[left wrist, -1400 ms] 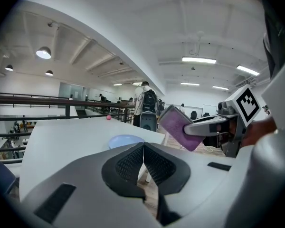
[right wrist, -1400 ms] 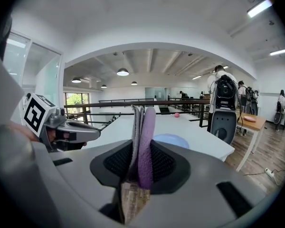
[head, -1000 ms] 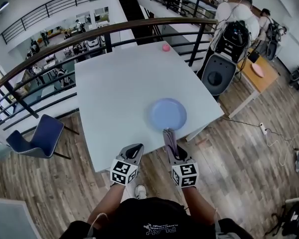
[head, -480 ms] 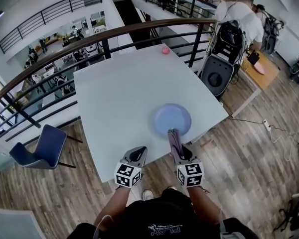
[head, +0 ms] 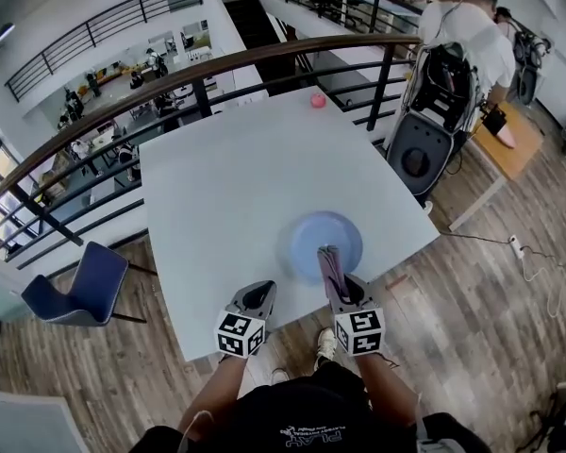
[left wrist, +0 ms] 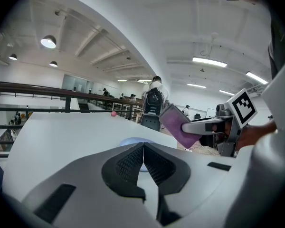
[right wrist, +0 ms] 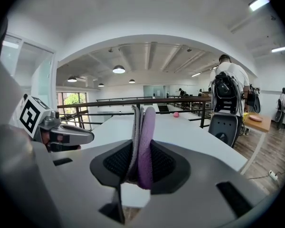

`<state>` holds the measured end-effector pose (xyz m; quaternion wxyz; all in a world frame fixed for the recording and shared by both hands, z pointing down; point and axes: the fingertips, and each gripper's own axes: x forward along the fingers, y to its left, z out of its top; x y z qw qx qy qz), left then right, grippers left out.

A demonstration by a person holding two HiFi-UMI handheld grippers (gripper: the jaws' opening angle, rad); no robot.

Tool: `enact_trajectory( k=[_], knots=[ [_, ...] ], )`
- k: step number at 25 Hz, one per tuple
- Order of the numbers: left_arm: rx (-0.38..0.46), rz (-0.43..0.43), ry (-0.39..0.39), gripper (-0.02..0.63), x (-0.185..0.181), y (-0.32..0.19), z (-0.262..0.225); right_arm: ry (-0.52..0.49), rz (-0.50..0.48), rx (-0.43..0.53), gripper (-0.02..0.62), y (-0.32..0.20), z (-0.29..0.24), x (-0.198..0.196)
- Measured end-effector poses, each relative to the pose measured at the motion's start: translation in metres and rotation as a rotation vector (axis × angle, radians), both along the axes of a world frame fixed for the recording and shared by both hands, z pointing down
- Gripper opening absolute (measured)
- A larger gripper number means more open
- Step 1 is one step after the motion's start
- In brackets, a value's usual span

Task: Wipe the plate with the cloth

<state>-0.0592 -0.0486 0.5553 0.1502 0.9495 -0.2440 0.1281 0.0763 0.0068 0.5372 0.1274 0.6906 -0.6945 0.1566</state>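
Note:
A light blue plate (head: 313,226) lies on the white table (head: 226,177) near its front right corner. My right gripper (head: 341,293) is shut on a folded purple-grey cloth (head: 330,264), which sticks forward with its tip over the plate's near rim. In the right gripper view the cloth (right wrist: 145,137) stands upright between the pads. To the left, my left gripper (head: 258,299) is shut and empty at the table's front edge. Its closed jaws in the left gripper view (left wrist: 143,156) partly hide the plate (left wrist: 129,140), and the cloth (left wrist: 175,125) shows at the right.
A small pink ball (head: 318,101) rests at the table's far edge by the railing (head: 170,69). A blue chair (head: 75,286) stands left of the table. A person with a backpack (head: 457,45) and a round black unit (head: 417,161) are to the right.
Both grippers have moved forward toward the plate. The cloth's tip went from the plate's near edge to over its rim. Both stay shut.

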Motion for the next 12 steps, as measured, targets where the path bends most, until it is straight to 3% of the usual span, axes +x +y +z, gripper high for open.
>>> enact_trajectory(
  k=[12],
  knots=[
    [-0.04, -0.084, -0.04, 0.014, 0.059, -0.037, 0.012, -0.025, -0.076, -0.033, 0.103, -0.042, 0.022, 0.067]
  ],
)
